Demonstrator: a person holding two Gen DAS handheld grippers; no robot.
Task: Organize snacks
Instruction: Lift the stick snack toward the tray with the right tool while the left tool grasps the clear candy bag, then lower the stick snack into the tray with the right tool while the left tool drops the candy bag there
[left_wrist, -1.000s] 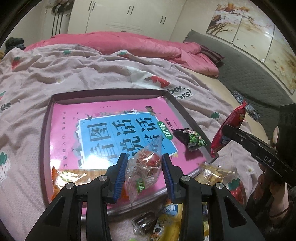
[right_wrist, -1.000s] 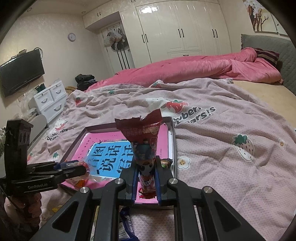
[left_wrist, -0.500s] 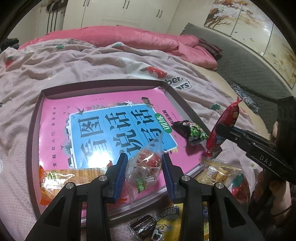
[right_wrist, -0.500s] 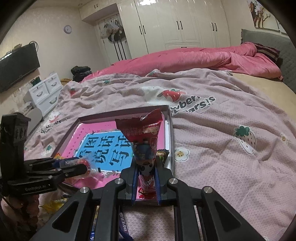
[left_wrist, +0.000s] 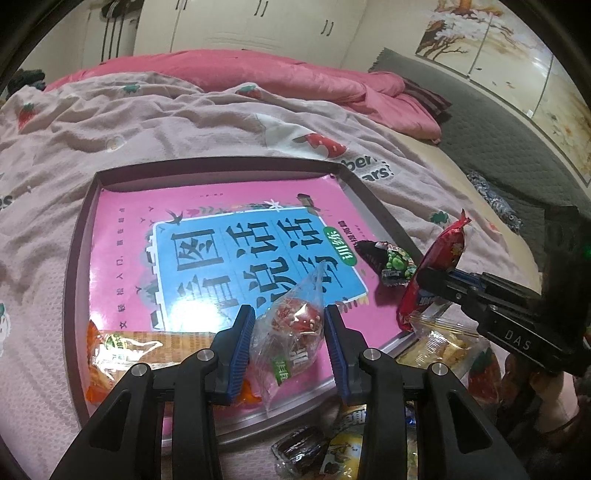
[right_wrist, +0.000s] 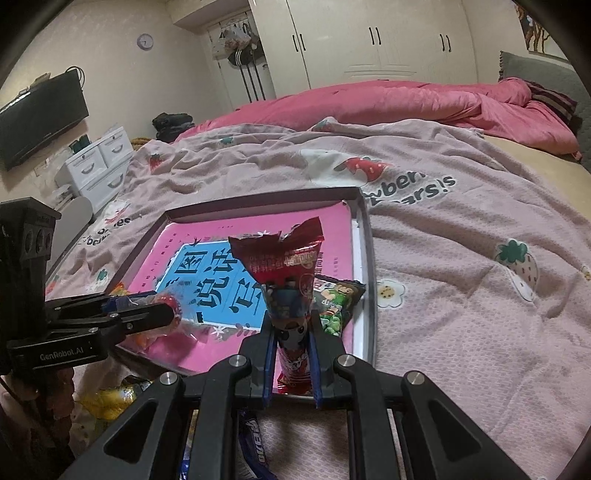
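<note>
My left gripper (left_wrist: 290, 325) is shut on a clear packet with red sweets (left_wrist: 295, 325), held over the near edge of a shallow tray (left_wrist: 221, 164) lined with a pink and blue book (left_wrist: 229, 254). My right gripper (right_wrist: 291, 332) is shut on a tall red snack packet (right_wrist: 288, 280), standing upright over the tray's near right corner (right_wrist: 365, 295); the left wrist view shows that packet (left_wrist: 439, 258) at the right. In the tray lie an orange packet (left_wrist: 122, 347) at the near left and a dark green-figure packet (left_wrist: 391, 260) at the right edge.
Loose snacks lie on the strawberry-print bedspread (left_wrist: 110, 122) in front of the tray: a biscuit bag (left_wrist: 443, 343), a dark wrapped sweet (left_wrist: 299, 450), a yellow packet (left_wrist: 347, 439), a blue wrapper (right_wrist: 255, 439). A pink duvet (right_wrist: 406, 103) is bunched at the back.
Both grippers have sunk a little toward the tray, each keeping its packet. The red packet now stands nearer the tray's right corner.
</note>
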